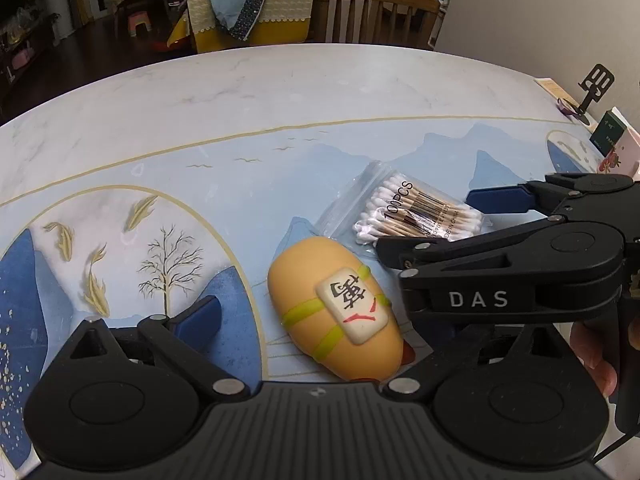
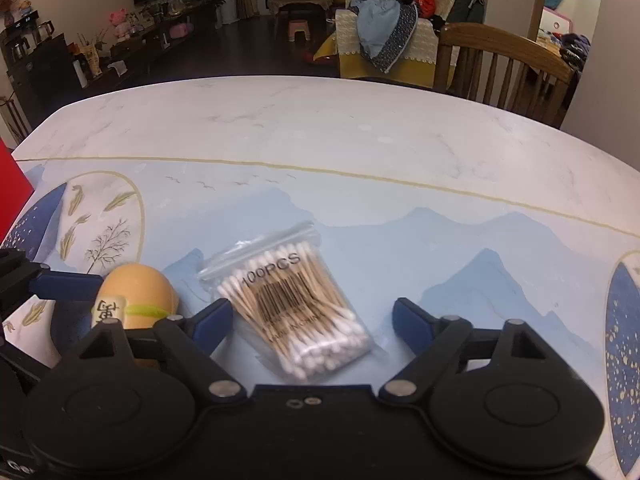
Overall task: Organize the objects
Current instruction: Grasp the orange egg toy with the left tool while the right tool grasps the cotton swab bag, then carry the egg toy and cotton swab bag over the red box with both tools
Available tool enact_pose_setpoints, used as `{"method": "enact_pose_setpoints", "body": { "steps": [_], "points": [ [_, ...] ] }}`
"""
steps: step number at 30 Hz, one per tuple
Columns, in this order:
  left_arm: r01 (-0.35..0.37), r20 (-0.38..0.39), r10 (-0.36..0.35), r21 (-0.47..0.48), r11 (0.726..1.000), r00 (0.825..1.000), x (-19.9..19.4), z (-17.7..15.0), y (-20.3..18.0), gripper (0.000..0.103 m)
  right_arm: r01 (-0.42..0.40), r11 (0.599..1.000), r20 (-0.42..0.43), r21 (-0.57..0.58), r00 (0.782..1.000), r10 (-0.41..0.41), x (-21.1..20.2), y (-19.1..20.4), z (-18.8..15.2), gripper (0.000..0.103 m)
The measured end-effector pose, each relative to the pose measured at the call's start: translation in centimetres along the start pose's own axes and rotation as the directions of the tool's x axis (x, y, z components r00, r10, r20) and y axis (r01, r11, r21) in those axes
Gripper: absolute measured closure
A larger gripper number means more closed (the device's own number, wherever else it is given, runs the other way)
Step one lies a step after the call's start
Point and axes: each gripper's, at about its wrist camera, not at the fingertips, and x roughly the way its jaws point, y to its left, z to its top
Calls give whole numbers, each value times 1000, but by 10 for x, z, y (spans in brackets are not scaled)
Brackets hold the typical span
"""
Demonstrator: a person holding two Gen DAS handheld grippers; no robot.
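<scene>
Though the right gripper (image 2: 312,320) hid the left gripper's (image 1: 316,320) right finger, both stood apart, angled downward. The cotton swab bag (image 2: 298,308) lay between right fingers, untouched; the orange toy (image 1: 340,316) lay beside the left's blue pad (image 1: 200,316).

tabletop (image 2: 320,128): smooth, marble-look print | cotton swab bag (image 2: 296,304): clear glossy plastic, wooden sticks | egg-shaped toy (image 1: 340,312): smooth matt | chair (image 2: 504,64): wood

Two wrist fisheyes, each sitting just behind its own gripper, tilted steeply down at the marble-print table with blue mountain artwork (image 1: 280,92), close range. The left view faces the orange egg-shaped toy with a mahjong tile strapped on (image 1: 340,312) at 6 o'clock; the right view centres the clear bag of wooden cotton swabs (image 2: 304,308). Both share the toy, the bag, the table's far edge and the wooden slat-back chair (image 2: 504,64) at 1 o'clock.
</scene>
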Motion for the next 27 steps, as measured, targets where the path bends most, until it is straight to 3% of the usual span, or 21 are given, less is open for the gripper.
{"method": "enact_pose_setpoints", "body": {
  "steps": [4, 11, 16, 27],
  "points": [
    [-5, 14, 5, 19, 1000, 1000, -1, -1, 0, 7, -6, 1000, 4, -27, 1000, 6, -1, 6, 1, 31],
    [26, 29, -28, 73, 997, 999, -6, 0, -5, 40, 6, 999, 6, -32, 1000, -6, -5, 8, 0, 52],
    [45, 20, -46, 65, 997, 999, -10, -2, -4, 43, 6, 1000, -3, 25, 1000, -6, -12, 5, -3, 64],
    [55, 10, -56, 52, 997, 998, -31, -15, 4, 43, -6, 995, -15, 101, 1000, 7, -52, 7, -28, 68]
  ]
}}
